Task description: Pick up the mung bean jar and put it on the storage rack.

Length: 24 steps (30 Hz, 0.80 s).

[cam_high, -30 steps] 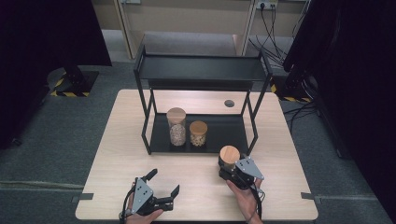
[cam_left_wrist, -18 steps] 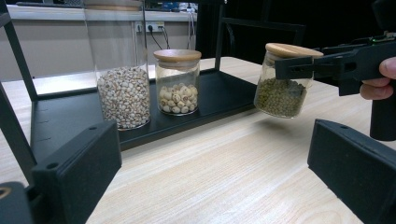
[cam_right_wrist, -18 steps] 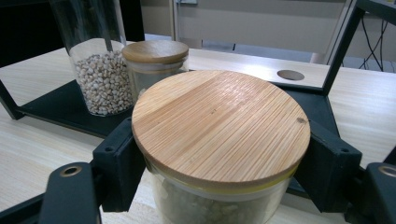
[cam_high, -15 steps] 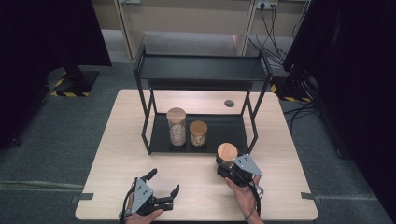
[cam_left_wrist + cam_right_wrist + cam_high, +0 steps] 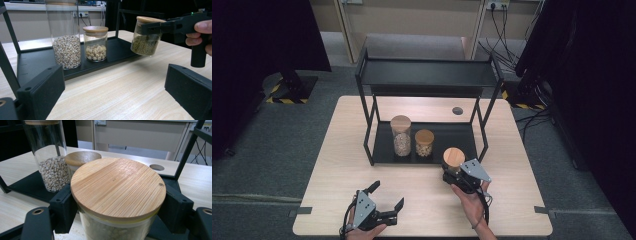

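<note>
My right gripper (image 5: 453,169) is shut on a glass jar of green beans (image 5: 145,40) with a wooden lid (image 5: 117,186). It holds the jar slightly tilted, just above the table at the front right edge of the black rack's lower shelf (image 5: 457,137). On that shelf stand a tall jar of pale grains (image 5: 401,135) and, next to it, a short jar of white seeds (image 5: 424,143). My left gripper (image 5: 388,195) rests open near the table's front left, with nothing between its jaws.
The black two-tier rack (image 5: 427,75) stands at the middle and back of the wooden table (image 5: 337,165). Its front right post (image 5: 484,145) is close to the held jar. A round cable hole (image 5: 457,110) lies behind the rack.
My right gripper has edged the green-bean jar slightly toward the rack's lower shelf. The left gripper has stayed where it was.
</note>
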{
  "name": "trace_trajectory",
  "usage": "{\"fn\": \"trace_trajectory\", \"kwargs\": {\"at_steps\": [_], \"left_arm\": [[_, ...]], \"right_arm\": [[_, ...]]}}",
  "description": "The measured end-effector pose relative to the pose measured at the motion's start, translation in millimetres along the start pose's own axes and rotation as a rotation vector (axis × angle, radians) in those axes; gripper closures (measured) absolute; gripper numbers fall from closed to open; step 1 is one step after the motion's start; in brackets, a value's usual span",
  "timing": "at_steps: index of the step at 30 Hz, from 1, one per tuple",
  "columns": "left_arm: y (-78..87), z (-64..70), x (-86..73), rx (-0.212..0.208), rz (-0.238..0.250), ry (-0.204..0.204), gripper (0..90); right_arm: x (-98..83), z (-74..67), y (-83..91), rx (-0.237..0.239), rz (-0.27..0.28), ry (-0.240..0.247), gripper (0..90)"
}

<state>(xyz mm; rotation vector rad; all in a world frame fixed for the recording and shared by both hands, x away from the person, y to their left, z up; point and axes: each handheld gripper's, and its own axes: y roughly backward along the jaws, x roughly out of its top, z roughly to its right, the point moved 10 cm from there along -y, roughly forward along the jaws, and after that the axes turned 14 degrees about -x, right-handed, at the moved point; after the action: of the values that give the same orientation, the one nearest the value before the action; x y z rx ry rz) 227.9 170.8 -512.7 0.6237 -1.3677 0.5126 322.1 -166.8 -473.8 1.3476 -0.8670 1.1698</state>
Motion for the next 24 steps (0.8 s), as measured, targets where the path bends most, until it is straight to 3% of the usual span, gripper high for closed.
{"fn": "trace_trajectory", "kwargs": {"at_steps": [9,20,24], "left_arm": [[0.2,-0.8,0.0,0.003,0.000,0.000,2.1],[0.8,-1.2,0.5,0.003,0.003,0.000,2.2],[0.4,-1.2,0.3,0.002,0.000,-0.001,2.1]], "right_arm": [[7.5,-6.7,-14.9,0.003,-0.013,0.015,25.5],[19.0,-12.6,-42.0,-0.034,-0.033,0.034,25.6],[19.1,-11.8,-51.5,-0.048,-0.047,0.019,25.6]]}}
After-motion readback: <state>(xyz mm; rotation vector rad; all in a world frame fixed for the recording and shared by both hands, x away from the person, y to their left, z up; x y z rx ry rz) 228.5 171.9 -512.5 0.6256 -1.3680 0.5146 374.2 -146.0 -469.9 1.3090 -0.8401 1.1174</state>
